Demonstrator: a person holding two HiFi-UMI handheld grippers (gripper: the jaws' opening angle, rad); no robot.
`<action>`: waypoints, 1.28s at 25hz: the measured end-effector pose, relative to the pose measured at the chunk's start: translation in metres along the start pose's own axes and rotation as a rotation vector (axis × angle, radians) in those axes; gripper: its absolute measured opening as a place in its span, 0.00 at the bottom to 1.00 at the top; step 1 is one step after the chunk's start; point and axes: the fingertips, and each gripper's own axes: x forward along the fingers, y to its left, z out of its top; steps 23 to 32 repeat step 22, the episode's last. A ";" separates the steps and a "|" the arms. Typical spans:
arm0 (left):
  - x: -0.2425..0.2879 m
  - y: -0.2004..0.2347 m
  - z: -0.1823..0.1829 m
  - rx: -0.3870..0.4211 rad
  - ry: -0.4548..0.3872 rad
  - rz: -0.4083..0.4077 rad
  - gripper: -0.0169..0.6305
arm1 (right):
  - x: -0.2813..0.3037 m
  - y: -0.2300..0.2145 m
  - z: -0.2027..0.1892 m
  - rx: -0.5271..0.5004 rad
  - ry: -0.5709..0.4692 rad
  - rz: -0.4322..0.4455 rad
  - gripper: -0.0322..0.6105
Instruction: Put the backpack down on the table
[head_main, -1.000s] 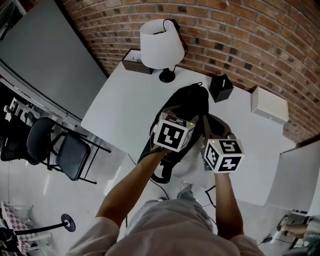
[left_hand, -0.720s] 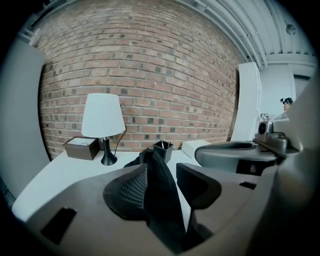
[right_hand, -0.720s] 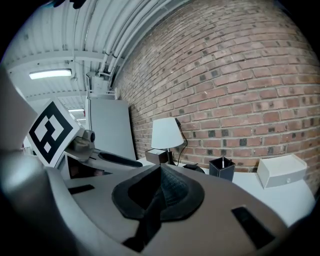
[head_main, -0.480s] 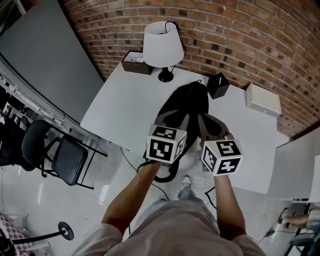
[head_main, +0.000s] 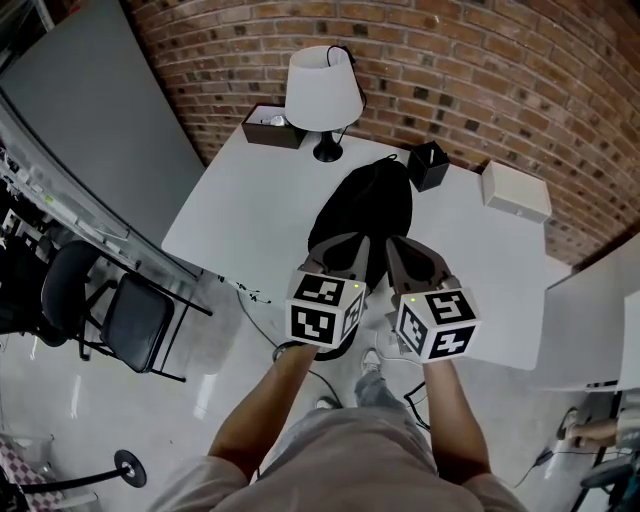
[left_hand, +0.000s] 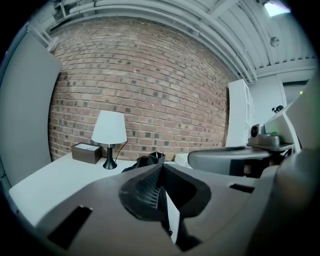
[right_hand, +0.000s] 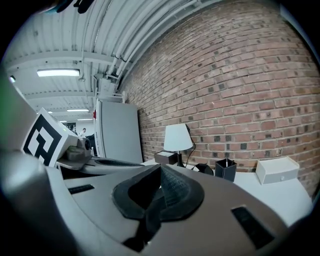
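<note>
The black backpack (head_main: 365, 205) lies flat on the white table (head_main: 250, 200), its near end hidden behind my grippers. My left gripper (head_main: 356, 244) hangs above the backpack's near end, and the jaws have closed together with nothing between them. Beside it on the right, my right gripper (head_main: 392, 246) is also shut and empty. In the left gripper view the pads (left_hand: 150, 187) meet at my left gripper's tip (left_hand: 161, 167), with the backpack (left_hand: 137, 162) just beyond. The right gripper view shows my right gripper (right_hand: 160, 169) closed, and the backpack (right_hand: 204, 169) low on the table ahead.
A white-shaded lamp (head_main: 322, 85) and a brown box (head_main: 270, 128) stand at the table's back left. A black pen holder (head_main: 428, 165) and a white box (head_main: 515, 190) are at the back right. Black chairs (head_main: 130, 310) stand on the floor to the left. A brick wall (head_main: 480, 60) runs behind.
Both grippers have drawn back from the backpack toward the person and risen a little. The left jaws went from open to shut. The backpack stays on the table.
</note>
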 end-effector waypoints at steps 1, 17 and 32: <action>-0.004 -0.001 0.000 -0.002 -0.008 0.002 0.04 | -0.003 0.004 -0.001 -0.002 0.002 0.003 0.05; -0.044 -0.023 -0.016 -0.025 -0.026 -0.040 0.03 | -0.039 0.034 -0.018 -0.032 0.007 0.011 0.05; -0.051 -0.027 -0.022 -0.023 -0.016 -0.041 0.03 | -0.046 0.039 -0.020 -0.030 0.008 0.009 0.05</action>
